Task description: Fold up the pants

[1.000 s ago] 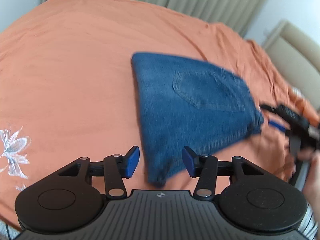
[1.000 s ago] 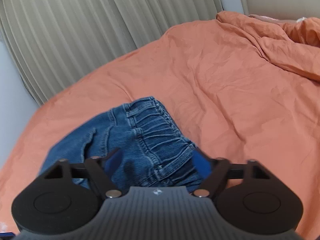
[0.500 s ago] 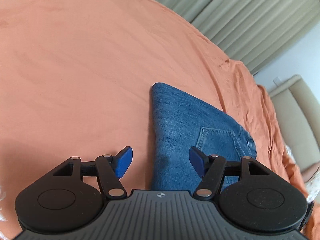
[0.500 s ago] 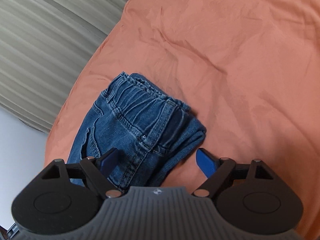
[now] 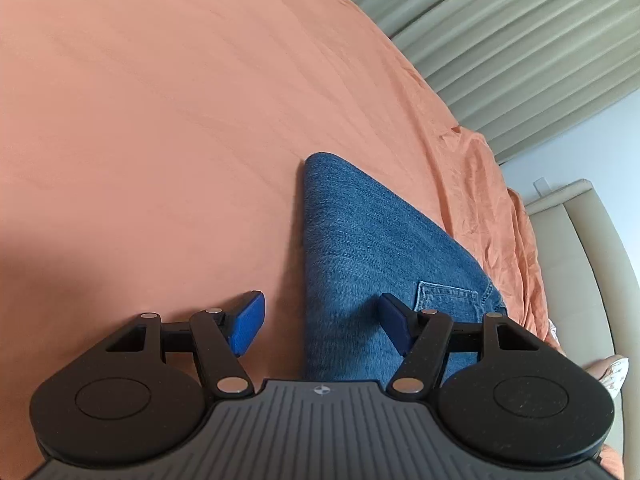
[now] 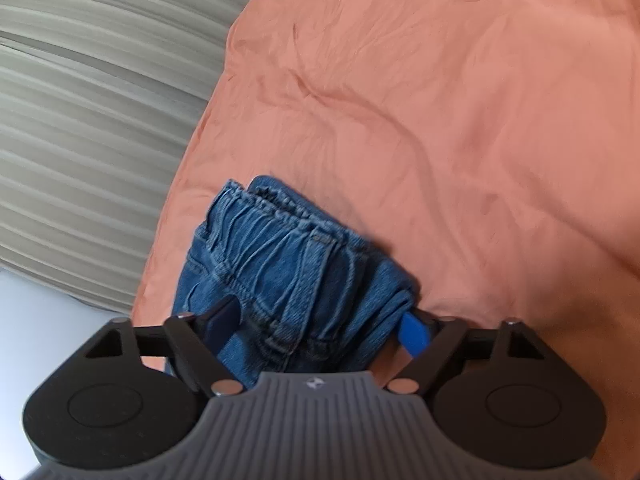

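Folded blue jeans (image 5: 360,232) lie on an orange bedsheet (image 5: 160,120). In the left wrist view their long folded edge runs away from me and a back pocket (image 5: 444,300) shows on the right. My left gripper (image 5: 320,304) hovers low over that near edge, open, with one pad over the sheet and the other over denim. In the right wrist view the gathered waistband of the jeans (image 6: 280,248) lies between the pads of my right gripper (image 6: 320,312). Its jaws are closing, and the pads flank the bundle without visibly squeezing it.
The orange sheet (image 6: 460,120) spreads wrinkled beyond the jeans. Pleated beige curtains (image 6: 80,120) hang past the bed's edge, also seen as curtains (image 5: 500,32) at the top right. A beige padded headboard (image 5: 580,260) stands at the right.
The left gripper's jaws widened and it dropped closer to the folded edge while rolling. The right gripper rolled and sank onto the waistband, which now sits between its pads.
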Demonstrator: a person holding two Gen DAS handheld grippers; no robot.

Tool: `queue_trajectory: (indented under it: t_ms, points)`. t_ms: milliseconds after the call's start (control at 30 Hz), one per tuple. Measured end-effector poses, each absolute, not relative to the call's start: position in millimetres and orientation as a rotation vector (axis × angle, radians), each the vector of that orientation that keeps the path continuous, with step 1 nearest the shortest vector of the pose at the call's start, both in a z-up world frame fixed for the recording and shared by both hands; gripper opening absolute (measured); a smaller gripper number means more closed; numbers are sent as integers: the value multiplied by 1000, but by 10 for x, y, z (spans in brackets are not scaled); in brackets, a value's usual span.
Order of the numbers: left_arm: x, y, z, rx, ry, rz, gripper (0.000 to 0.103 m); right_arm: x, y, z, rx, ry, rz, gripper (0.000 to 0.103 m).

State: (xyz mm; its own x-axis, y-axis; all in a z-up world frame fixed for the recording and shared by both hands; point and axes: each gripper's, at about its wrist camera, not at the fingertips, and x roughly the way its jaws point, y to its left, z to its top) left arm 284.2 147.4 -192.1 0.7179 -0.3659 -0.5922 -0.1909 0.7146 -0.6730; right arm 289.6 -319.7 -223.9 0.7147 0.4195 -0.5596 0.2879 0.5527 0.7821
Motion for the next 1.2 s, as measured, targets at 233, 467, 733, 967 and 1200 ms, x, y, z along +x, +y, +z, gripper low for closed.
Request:
queue_trajectory:
  t_ms: [233, 467, 733, 967, 1200]
  points:
    - [2983, 1385, -1975, -732, 781, -160, 76, 2942, -3171, -2266, 964, 787, 85, 69]
    - [3027, 1318, -1950, -690, 798, -185, 57, 2970, -3140, -2261, 919, 780, 97, 57]
    - [3001, 1280, -1885, -656, 780, -177, 22, 2916, -3086, -2124, 849, 739, 115, 38]
    - [2870, 1255, -1582, -615, 713, -176, 7, 2834, -2921, -1652, 657, 671, 192, 29]
    - [2655, 1588, -1038, -563, 622, -139, 6, 2864, -2588, -976, 585, 588, 336, 28]
